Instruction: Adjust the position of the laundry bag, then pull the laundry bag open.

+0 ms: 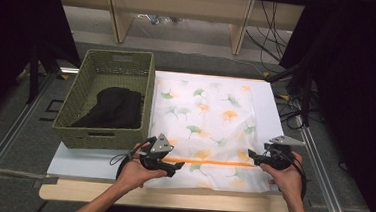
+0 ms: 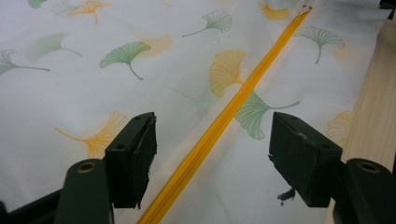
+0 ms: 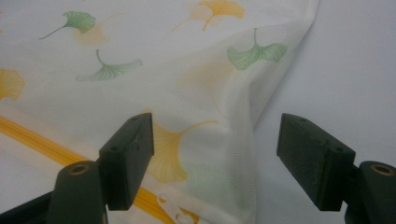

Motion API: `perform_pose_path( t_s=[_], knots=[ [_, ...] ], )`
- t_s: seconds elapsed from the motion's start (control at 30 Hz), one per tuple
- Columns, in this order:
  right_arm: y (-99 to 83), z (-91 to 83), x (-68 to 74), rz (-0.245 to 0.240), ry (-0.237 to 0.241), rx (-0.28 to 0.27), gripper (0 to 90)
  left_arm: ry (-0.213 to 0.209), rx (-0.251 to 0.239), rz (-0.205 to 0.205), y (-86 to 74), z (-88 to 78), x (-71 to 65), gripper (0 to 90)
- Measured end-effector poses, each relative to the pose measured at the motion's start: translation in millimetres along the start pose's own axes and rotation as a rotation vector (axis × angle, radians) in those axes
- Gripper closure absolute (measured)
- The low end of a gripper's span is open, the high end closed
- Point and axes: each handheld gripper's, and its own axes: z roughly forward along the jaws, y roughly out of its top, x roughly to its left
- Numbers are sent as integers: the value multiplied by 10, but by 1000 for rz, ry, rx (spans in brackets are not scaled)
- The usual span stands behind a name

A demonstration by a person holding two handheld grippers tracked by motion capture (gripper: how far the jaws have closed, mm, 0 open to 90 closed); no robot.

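White leaf-print cloth (image 1: 210, 122) lies flat; left tool (image 1: 172, 166) and right tool (image 1: 253, 157) gape, gripping nothing.

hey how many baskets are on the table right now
1: a green woven basket stands at the table's left, beside the leaf-print cloth, with a dark garment inside. Nothing suggests another is hidden.

left gripper (image 1: 175, 167): black body, grey three-cornered plate, looped black cable
right gripper (image 1: 250, 156): black, grey plate
jaws: black blocks, brass screw eyes
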Motion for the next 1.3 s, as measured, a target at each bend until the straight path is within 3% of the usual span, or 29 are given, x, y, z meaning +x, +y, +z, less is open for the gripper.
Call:
perform_pose_path(
  t_s=[0.07,0.1,0.17,0.2,0.27,0.3,0.33,0.37,0.43,0.57,0.6,0.63,0.73,0.77,0.8,0.87,0.9,0.93,0.97,1.0,1.07,1.1,1.13,1.17,1.27,1.3],
  knots=[
    [-9,-35,8,23,20,26,304,-8,3,9,9,9,0,319],
    [-22,-58,4,13,-10,23,311,-9,8,-2,15,21,-15,319],
    [-74,-113,-18,20,-12,17,377,-20,16,21,43,41,-14,317],
    [-95,-141,-24,28,-19,21,388,-8,2,5,42,61,-38,317],
    [-142,-188,-64,15,-33,17,404,-26,14,11,57,69,-36,316],
    [-160,-213,-68,46,-24,30,409,-25,-4,-3,72,118,-72,316],
    [-183,-235,-79,51,-30,27,421,-29,-5,10,83,139,-76,313],
    [-204,-254,-86,74,-1,45,434,-39,0,3,94,155,-93,311],
    [-251,-286,-102,75,-30,42,449,-38,-8,5,112,195,-123,310],
    [-313,-318,-138,70,-20,51,476,-46,-7,16,138,232,-154,307],
    [-334,-342,-139,65,-62,51,488,-53,-8,26,147,239,-163,307],
    [-356,-361,-153,95,-40,53,510,-48,-8,19,149,250,-177,306],
    [-373,-385,-179,97,-53,70,540,-63,4,32,157,249,-170,306],
    [-379,-376,-188,102,-27,78,545,-53,-2,26,148,274,-188,306],
    [-392,-357,-188,80,-51,56,551,-56,0,29,149,285,-192,305],
    [-390,-345,-181,81,-40,67,553,-57,6,31,149,296,-201,305],
    [-390,-316,-141,107,-39,81,560,-66,9,42,153,325,-212,305],
    [-392,-302,-173,72,-17,90,561,-69,12,42,156,338,-219,305],
    [-402,-293,-136,119,-31,97,561,-66,14,48,158,353,-223,305],
    [-420,-250,-177,86,-8,68,560,-74,7,35,160,373,-238,305],
    [-421,-253,-187,83,-27,93,555,-77,18,41,163,393,-246,305],
    [-418,-241,-147,147,-5,106,551,-77,20,43,162,405,-251,305],
    [-419,-227,-186,86,6,103,552,-77,24,45,161,412,-257,305],
    [-429,-201,-183,69,0,89,552,-83,33,45,160,416,-264,305],
    [-408,-201,-152,86,8,111,550,-82,32,58,152,427,-270,305],
    [-416,-170,-149,62,4,96,547,-92,28,53,148,428,-283,305]
  ],
)
